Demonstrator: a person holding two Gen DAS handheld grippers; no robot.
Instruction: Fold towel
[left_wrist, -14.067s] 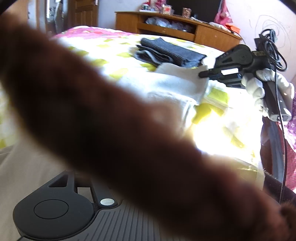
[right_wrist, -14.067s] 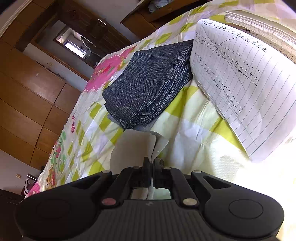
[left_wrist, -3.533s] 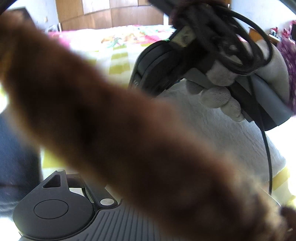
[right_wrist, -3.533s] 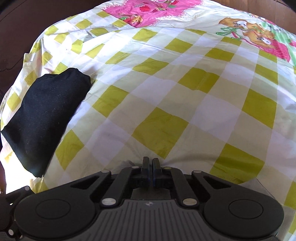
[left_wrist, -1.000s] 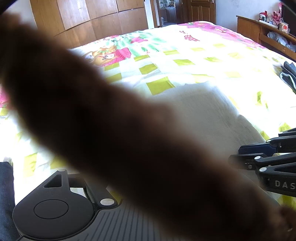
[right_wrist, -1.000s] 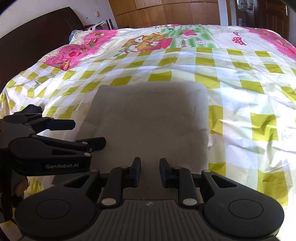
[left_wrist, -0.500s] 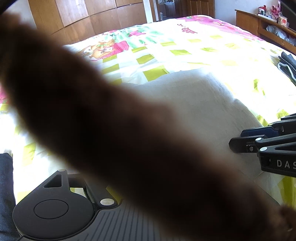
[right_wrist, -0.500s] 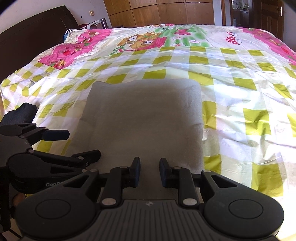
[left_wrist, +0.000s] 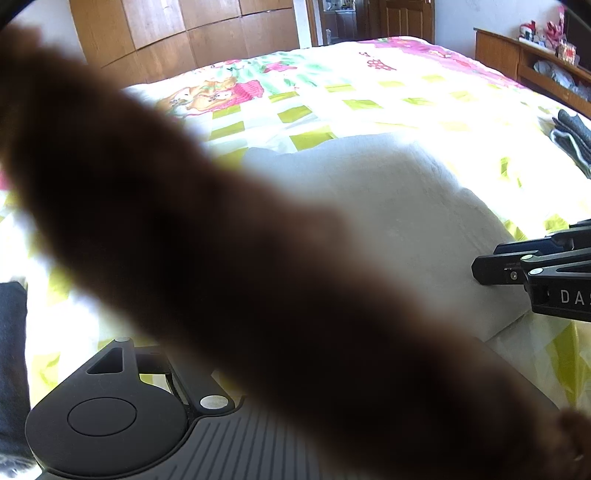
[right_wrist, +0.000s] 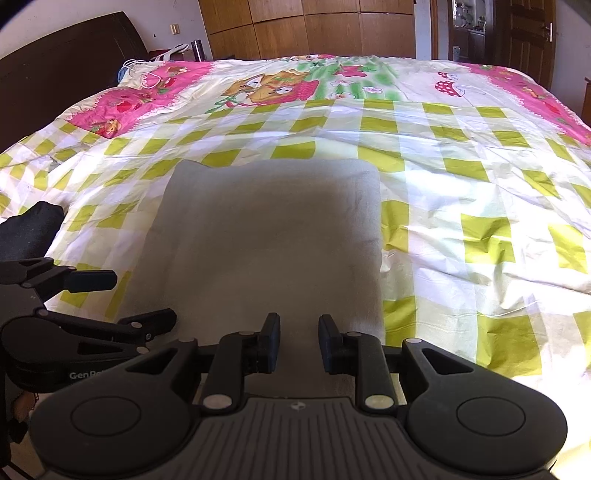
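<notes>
A white towel (right_wrist: 273, 236) lies folded in a flat rectangle on the checked bedspread (right_wrist: 461, 192). My right gripper (right_wrist: 299, 343) hovers over its near edge, open, with nothing between its fingers. My left gripper (right_wrist: 125, 301) is at the towel's near left corner, its two fingers apart and holding nothing. In the left wrist view the towel (left_wrist: 406, 206) fills the middle and the right gripper (left_wrist: 487, 264) comes in from the right edge. A blurred brown furry shape (left_wrist: 221, 258) crosses that view and hides the left gripper's own fingers.
A black cloth (right_wrist: 33, 225) lies on the bed to the towel's left. Dark folded cloths (left_wrist: 570, 140) sit at the bed's right side, with a wooden dresser (left_wrist: 517, 55) beyond. Wooden wardrobes (right_wrist: 314, 33) and a dark headboard (right_wrist: 66, 62) stand behind the bed.
Both grippers have drawn back a little toward the towel's near edge and stay open. The towel has not moved.
</notes>
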